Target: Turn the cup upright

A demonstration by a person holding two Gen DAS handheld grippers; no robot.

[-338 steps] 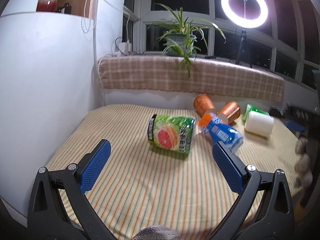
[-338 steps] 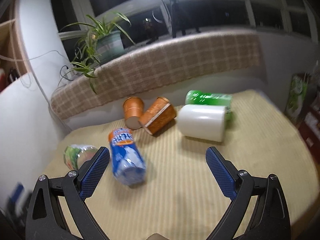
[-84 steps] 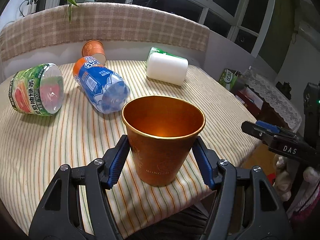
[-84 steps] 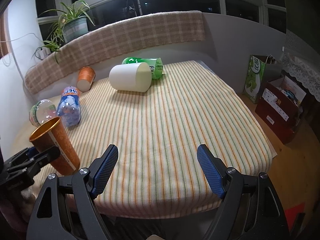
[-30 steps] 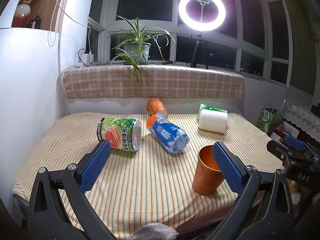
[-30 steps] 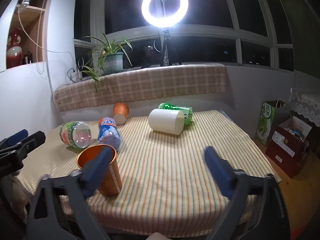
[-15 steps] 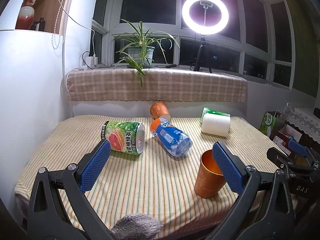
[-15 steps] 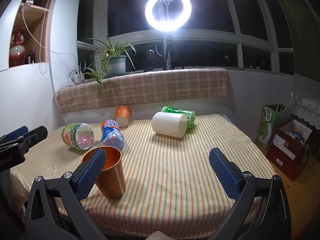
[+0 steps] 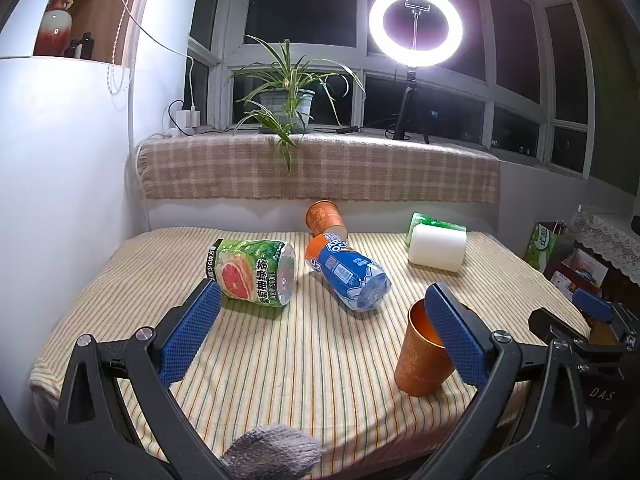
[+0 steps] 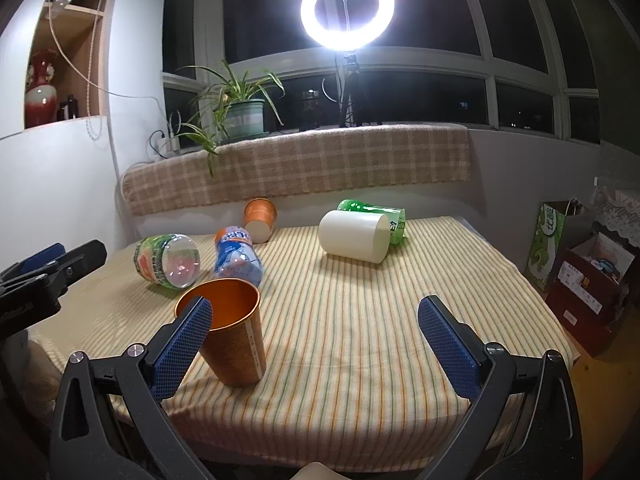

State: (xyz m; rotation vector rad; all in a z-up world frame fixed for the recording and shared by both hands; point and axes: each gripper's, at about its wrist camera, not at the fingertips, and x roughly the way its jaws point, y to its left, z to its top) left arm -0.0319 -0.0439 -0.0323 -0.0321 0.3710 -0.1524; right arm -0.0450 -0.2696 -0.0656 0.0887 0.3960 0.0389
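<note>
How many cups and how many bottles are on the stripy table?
Orange cups: 2, one standing up and one lying down.
White cups: 1, lying down.
Bottles: 3, all lying down: the grapefruit one, the blue one and the green one.
Total: 6 things.

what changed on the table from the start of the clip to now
One orange cup that lay on its side at the back by the second orange cup now stands upright, mouth up, near the front edge. The left gripper held it 2.8 s ago and has since let go and pulled back, open. The right gripper stayed open. The bottles and the white cup still lie where they were.
</note>
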